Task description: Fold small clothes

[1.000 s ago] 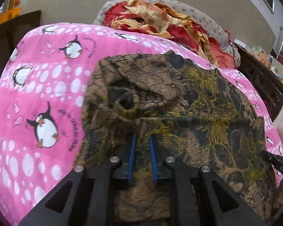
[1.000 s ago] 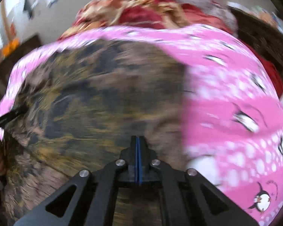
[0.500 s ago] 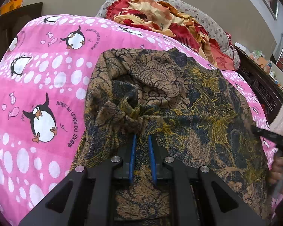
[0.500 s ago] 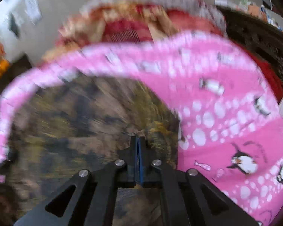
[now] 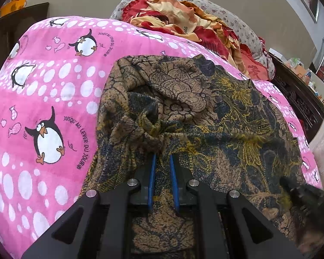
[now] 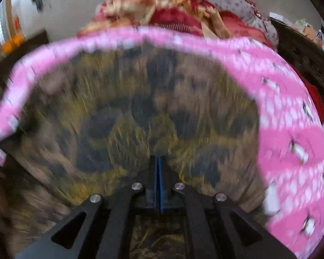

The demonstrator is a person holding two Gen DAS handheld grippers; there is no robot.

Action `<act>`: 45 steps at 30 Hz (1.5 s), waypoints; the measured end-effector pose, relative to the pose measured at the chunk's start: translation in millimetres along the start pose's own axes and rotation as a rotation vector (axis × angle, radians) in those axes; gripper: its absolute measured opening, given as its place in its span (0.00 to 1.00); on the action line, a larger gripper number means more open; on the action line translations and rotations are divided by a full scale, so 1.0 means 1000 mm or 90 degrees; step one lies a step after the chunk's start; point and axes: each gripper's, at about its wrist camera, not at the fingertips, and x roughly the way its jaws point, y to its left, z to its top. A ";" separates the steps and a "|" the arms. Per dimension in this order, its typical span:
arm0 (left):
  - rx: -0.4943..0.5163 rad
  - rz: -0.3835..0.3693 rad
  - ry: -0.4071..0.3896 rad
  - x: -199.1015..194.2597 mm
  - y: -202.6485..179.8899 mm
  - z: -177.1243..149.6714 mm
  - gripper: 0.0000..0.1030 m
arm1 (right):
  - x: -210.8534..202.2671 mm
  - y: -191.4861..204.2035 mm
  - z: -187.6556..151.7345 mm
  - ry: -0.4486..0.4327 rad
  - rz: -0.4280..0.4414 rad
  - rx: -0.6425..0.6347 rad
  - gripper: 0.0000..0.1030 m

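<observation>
A brown, navy and yellow floral garment (image 5: pixel 205 116) lies spread on a pink penguin-print blanket (image 5: pixel 43 99). My left gripper (image 5: pixel 162 159) is shut on a bunched fold of the garment near its left side, with cloth pinched between the blue pads. My right gripper (image 6: pixel 158 161) is shut on the garment (image 6: pixel 140 112) at its near edge; that view is blurred by motion. The right gripper's black body (image 5: pixel 302 192) shows at the lower right of the left wrist view.
A heap of red, orange and cream bedding (image 5: pixel 183 21) and a grey patterned pillow (image 5: pixel 237 26) lie at the back of the bed. A dark carved wooden bed frame (image 5: pixel 298 99) runs along the right. Dark furniture (image 5: pixel 15 26) stands at the far left.
My right gripper has swung back over the garment with cloth in it, fast enough to blur its view. My left gripper keeps its pinch and has lowered slightly toward the bed.
</observation>
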 end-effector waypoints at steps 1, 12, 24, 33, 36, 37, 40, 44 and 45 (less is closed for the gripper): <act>0.002 0.002 0.000 0.000 -0.001 0.000 0.00 | -0.001 0.008 -0.003 -0.016 -0.019 -0.018 0.00; 0.003 0.002 0.000 0.000 -0.002 0.000 0.00 | 0.001 0.000 0.000 -0.021 0.006 0.000 0.03; 0.003 0.001 0.000 0.000 0.000 0.000 0.00 | 0.005 -0.002 0.004 -0.017 0.019 0.009 0.03; 0.028 -0.001 0.015 -0.003 -0.006 0.003 0.00 | -0.009 0.005 -0.008 0.027 0.033 -0.015 0.59; 0.050 -0.003 0.032 -0.023 -0.006 0.006 0.00 | -0.019 0.005 -0.001 0.038 0.025 0.009 0.58; 0.057 -0.005 0.028 -0.033 -0.007 0.005 0.00 | -0.025 0.008 0.001 0.029 0.020 0.005 0.58; 0.077 0.004 0.032 -0.044 -0.011 -0.008 0.06 | -0.043 0.029 0.006 -0.022 0.051 -0.016 0.59; 0.147 0.025 0.060 -0.038 -0.017 -0.025 0.09 | -0.013 0.058 -0.007 0.048 0.034 -0.068 0.60; 0.155 0.021 0.069 -0.041 -0.018 -0.024 0.09 | -0.018 0.058 -0.006 0.044 0.035 -0.061 0.60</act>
